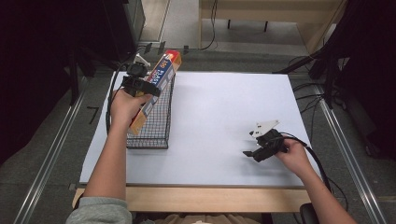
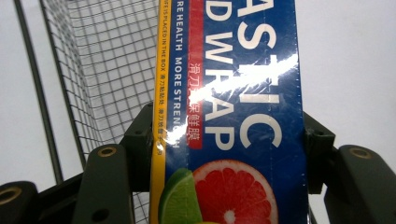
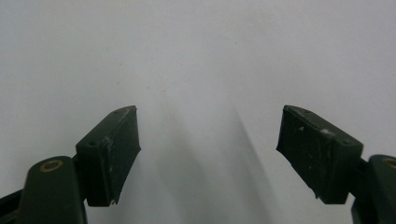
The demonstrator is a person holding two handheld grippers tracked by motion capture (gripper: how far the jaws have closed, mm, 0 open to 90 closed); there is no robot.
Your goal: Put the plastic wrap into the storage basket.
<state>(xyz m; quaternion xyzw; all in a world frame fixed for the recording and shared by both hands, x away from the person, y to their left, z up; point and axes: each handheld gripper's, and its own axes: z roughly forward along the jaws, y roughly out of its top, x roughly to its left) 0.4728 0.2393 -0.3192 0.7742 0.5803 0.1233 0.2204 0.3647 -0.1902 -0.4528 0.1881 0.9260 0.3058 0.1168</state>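
Observation:
A long blue and orange box of plastic wrap (image 1: 156,85) leans tilted over a black wire basket (image 1: 156,121) at the left of the white table. My left gripper (image 1: 142,86) is shut on the box near its middle. In the left gripper view the box (image 2: 233,112) sits squeezed between the two jaws, with the basket's mesh (image 2: 102,70) behind it. My right gripper (image 1: 252,154) rests low over the bare table at the right. Its jaws stand wide apart, open on nothing (image 3: 208,154).
The white table top (image 1: 219,107) has free room between the basket and the right hand. A wooden strip (image 1: 210,198) runs along the near edge. Cables trail from both grippers. Dark stands and cables (image 1: 327,70) sit off the table's right side.

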